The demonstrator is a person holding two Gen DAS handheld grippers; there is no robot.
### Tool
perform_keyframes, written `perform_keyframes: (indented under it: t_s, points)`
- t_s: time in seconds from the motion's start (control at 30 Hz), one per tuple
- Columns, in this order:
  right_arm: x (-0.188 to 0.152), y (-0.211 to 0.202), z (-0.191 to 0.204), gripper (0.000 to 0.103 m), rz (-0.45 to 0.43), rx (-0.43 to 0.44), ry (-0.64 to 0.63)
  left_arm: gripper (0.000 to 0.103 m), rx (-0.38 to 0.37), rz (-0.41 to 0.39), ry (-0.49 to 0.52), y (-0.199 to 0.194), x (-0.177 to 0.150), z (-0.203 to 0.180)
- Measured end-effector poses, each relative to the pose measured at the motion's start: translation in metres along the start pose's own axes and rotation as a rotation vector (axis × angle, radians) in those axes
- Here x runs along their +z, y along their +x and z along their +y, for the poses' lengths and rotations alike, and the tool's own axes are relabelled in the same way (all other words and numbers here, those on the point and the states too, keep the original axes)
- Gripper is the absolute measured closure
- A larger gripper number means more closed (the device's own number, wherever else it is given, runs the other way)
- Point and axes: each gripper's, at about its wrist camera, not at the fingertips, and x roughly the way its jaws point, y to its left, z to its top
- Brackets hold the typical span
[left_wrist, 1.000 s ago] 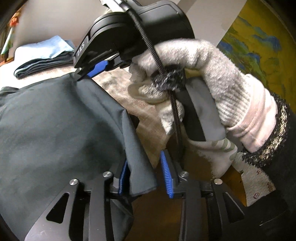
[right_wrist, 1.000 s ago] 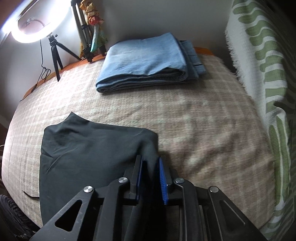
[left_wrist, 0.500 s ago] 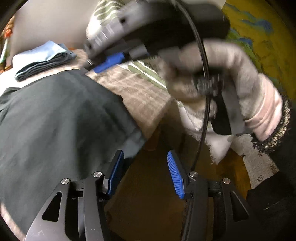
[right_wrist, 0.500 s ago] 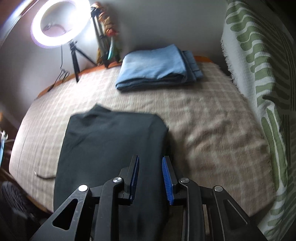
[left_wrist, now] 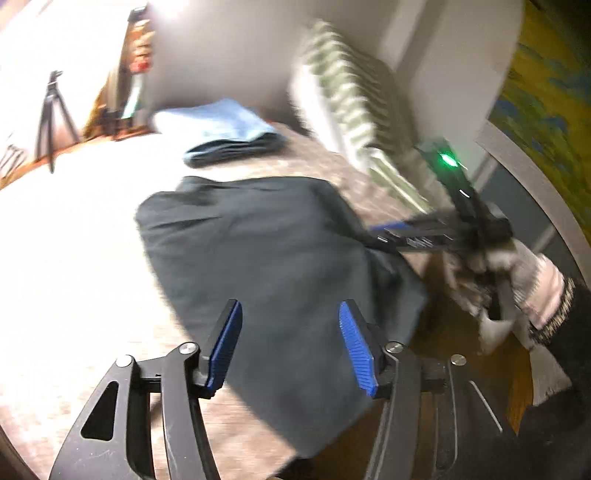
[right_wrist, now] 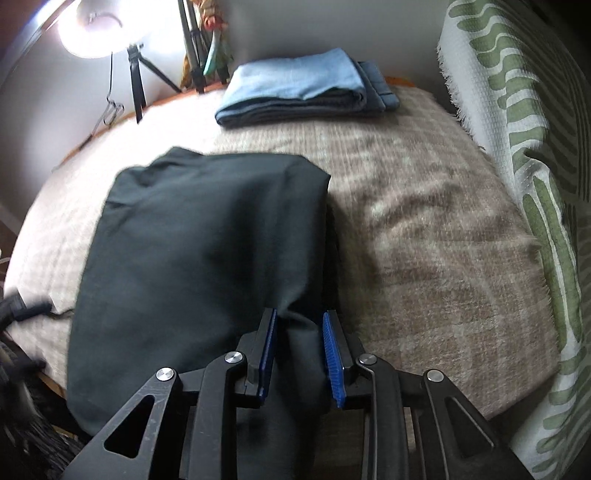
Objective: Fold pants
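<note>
Dark green-black pants (left_wrist: 266,258) lie folded on a beige checked blanket (left_wrist: 92,258), their near end hanging over the front edge. My left gripper (left_wrist: 291,343) is open and empty above the pants' near end. My right gripper (right_wrist: 299,354) is partly open, with a fold of the pants (right_wrist: 207,240) between its blue pads (right_wrist: 330,354); whether the pads touch the cloth I cannot tell. In the left wrist view the right gripper (left_wrist: 388,229) sits at the pants' right edge, held by a gloved hand (left_wrist: 517,273).
A folded stack of blue jeans (right_wrist: 303,88) lies at the back of the blanket (right_wrist: 424,221). A green-and-white patterned throw (right_wrist: 524,147) stands along the right side. A ring light (right_wrist: 88,26) on a tripod and other stands are at the back left.
My left gripper let go of the pants' edge, opened wide and pulled back and up. My right gripper's jaws opened wider around the fold. The pants now lie flatter on the blanket.
</note>
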Motion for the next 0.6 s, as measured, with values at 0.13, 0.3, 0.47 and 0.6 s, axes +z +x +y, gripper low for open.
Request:
perform_keyframes:
  t_s: [0.13, 0.3, 0.47, 0.6]
  points:
    - [0.004, -0.007, -0.004, 0.07, -0.005, 0.026, 0.005, 0.047, 0.049, 0.012, -0.073, 0.004, 0.005, 0.026]
    - [0.013, -0.014, -0.015, 0.031, -0.05, 0.105, 0.034, 0.047, 0.062, 0.03, -0.143, 0.013, 0.008, 0.044]
    - [0.029, -0.001, -0.028, 0.025, -0.042, 0.165, 0.083, 0.047, 0.029, 0.048, -0.196, 0.014, 0.006, 0.056]
    - [0.036, 0.014, -0.04, 0.023, -0.033, 0.242, 0.138, 0.047, 0.006, 0.058, -0.227, 0.017, 0.006, 0.061]
